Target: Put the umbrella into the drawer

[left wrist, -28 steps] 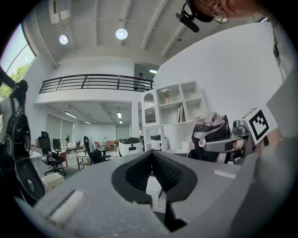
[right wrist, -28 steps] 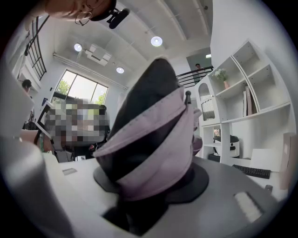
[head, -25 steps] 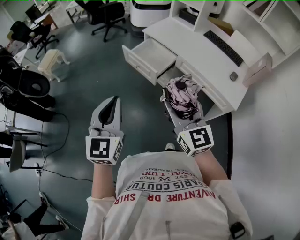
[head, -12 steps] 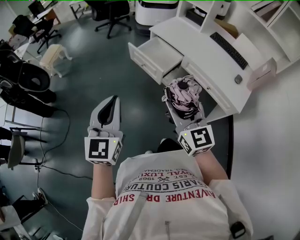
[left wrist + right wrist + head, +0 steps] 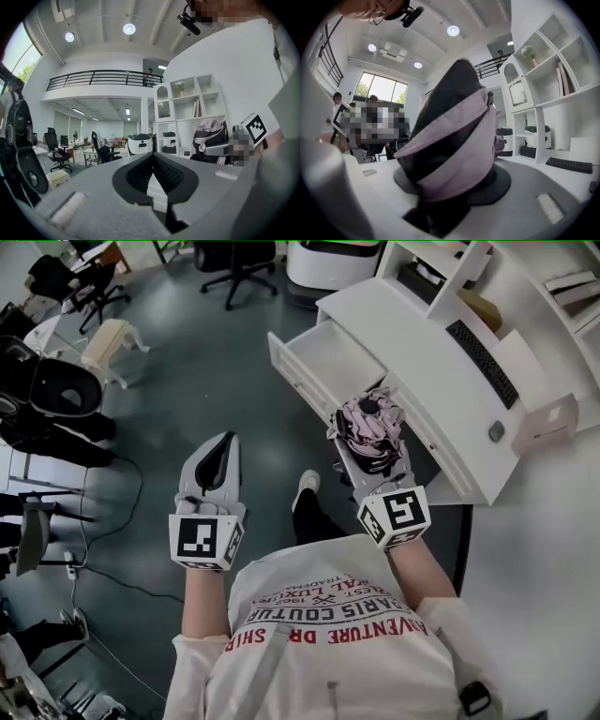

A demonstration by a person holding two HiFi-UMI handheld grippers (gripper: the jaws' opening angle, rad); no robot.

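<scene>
A folded pink and black umbrella [image 5: 368,425] sticks out of my right gripper [image 5: 373,454], which is shut on it. In the right gripper view the umbrella [image 5: 452,136] fills the space between the jaws and hides the fingertips. It hangs just in front of the white desk [image 5: 412,343], near the right end of the pulled-out white drawer [image 5: 330,364], whose inside looks bare. My left gripper [image 5: 218,452] is shut with nothing in it, out over the grey floor to the drawer's left. In the left gripper view its fingertips meet at the left gripper's tip [image 5: 152,157], and the umbrella [image 5: 212,137] shows at right.
A keyboard [image 5: 480,351], a small round object [image 5: 497,432] and a pale box [image 5: 547,425] lie on the desk. Shelves rise behind it. Office chairs [image 5: 239,263], a white stool [image 5: 105,341] and dark equipment [image 5: 52,395] stand on the floor at left. The person's shoe [image 5: 304,489] shows between the grippers.
The person has stepped toward the desk, so the drawer and desk now sit closer to both grippers. A shoe has come into view. The right gripper's hold on the umbrella is the same.
</scene>
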